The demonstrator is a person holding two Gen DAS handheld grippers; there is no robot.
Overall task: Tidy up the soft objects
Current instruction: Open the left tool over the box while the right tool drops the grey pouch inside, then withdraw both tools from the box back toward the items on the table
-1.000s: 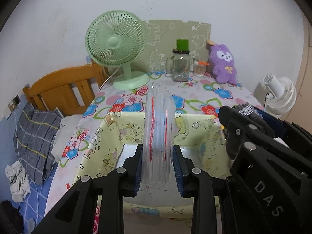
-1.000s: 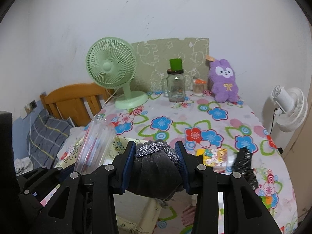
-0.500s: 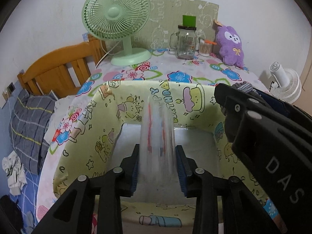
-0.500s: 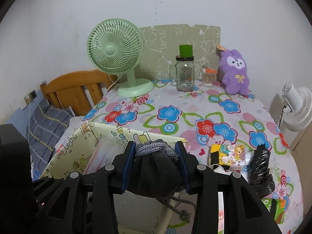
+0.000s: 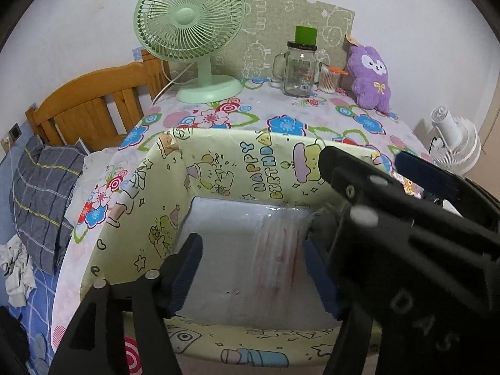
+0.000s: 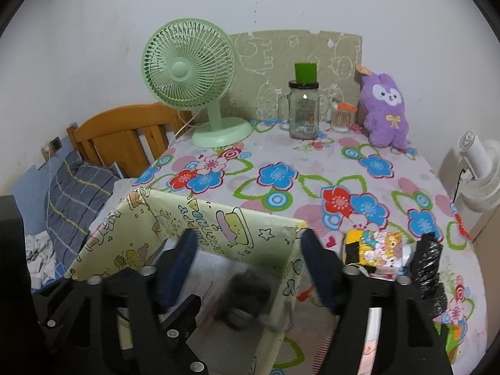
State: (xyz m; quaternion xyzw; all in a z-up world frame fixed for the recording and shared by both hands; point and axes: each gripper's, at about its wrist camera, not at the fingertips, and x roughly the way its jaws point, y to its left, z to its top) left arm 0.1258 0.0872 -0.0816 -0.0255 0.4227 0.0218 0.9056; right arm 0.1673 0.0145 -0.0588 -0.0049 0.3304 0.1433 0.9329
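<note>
A yellow cartoon-print box (image 5: 218,168) stands on the flowered table, also in the right wrist view (image 6: 218,222). My left gripper (image 5: 253,268) is open inside the box; a clear plastic bag with red lines (image 5: 278,256) lies blurred between its fingers near the right one. My right gripper (image 6: 250,265) is open above the box's right side. A dark grey knitted item (image 6: 247,287) lies blurred inside the box below it. The right gripper's black body (image 5: 406,234) covers the box's right part in the left wrist view.
A green fan (image 6: 187,72), a glass jar (image 6: 303,109) and a purple plush rabbit (image 6: 386,109) stand at the table's back. A colourful packet (image 6: 375,247) and a black bag (image 6: 428,259) lie right of the box. A wooden headboard (image 5: 90,106) and bedding are at left.
Both grippers lowered toward the box and opened. The plastic bag left the left gripper's grip and the dark knitted item dropped from the right gripper into the box.
</note>
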